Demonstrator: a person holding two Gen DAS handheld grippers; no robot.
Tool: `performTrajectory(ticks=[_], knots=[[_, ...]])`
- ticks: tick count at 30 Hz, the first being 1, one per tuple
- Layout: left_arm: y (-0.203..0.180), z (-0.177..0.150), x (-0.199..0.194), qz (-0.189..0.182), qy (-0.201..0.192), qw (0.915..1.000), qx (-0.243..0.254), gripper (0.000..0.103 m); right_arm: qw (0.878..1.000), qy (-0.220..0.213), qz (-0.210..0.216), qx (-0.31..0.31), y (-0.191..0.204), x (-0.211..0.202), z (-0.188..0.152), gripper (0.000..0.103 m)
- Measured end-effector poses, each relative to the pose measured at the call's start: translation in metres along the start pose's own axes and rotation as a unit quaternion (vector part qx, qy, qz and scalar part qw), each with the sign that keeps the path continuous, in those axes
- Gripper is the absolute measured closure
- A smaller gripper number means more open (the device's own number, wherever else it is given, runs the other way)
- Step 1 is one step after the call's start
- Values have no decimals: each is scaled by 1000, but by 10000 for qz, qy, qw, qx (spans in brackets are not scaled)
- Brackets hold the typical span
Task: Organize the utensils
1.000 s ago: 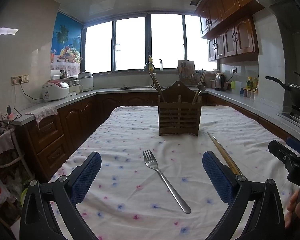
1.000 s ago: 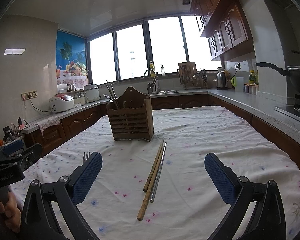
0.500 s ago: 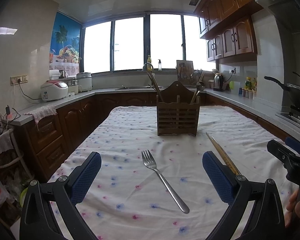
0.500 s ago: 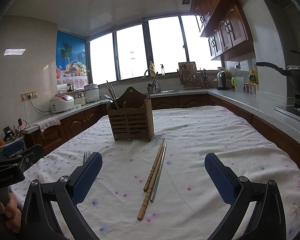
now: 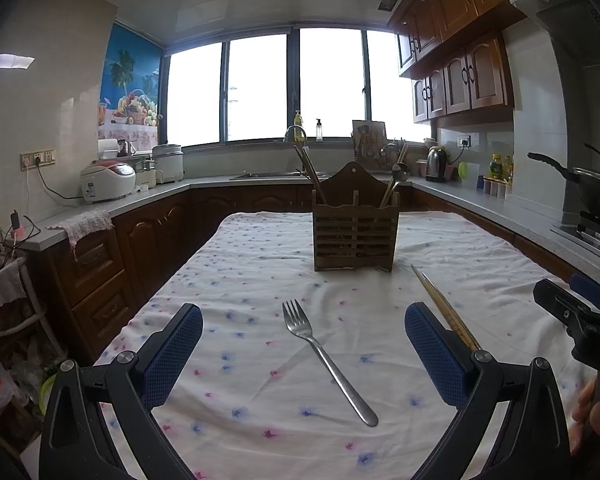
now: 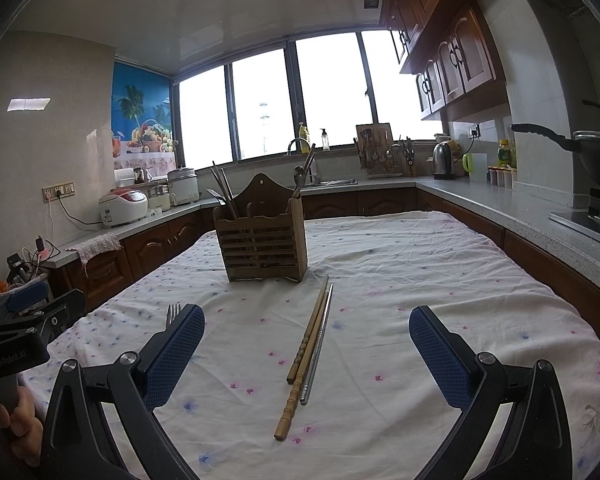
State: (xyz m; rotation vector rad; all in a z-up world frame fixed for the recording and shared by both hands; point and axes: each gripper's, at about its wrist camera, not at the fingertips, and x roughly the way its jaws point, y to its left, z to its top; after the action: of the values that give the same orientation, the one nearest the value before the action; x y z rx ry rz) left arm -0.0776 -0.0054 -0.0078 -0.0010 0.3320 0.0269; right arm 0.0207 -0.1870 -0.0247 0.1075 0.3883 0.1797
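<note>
Home kitchen: cabinets (image 5: 460, 76), sink (image 6: 332, 182), wok (image 6: 596, 156).

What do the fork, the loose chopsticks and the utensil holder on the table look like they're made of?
Fork: likely stainless steel, shiny grey with bright glints.
Two brown chopsticks: probably wood or bamboo, matte tan with ringed grooves at the thick ends.
Silver chopstick: apparently metal, smooth grey sheen.
Utensil holder: dark-stained wood, slatted front, dull finish.

A bright window (image 5: 292, 88) spans the far wall. Dark wood cabinets (image 5: 456, 80) hang right; grey counters (image 6: 500, 208) line the room.
</note>
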Motion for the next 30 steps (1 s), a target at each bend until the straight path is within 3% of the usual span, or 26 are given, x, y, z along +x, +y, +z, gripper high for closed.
performTrajectory(ticks=[30], knots=[[-3,0,0,-56,17,10000,4,1,10000,-1,4,14,0,-1,0,0]])
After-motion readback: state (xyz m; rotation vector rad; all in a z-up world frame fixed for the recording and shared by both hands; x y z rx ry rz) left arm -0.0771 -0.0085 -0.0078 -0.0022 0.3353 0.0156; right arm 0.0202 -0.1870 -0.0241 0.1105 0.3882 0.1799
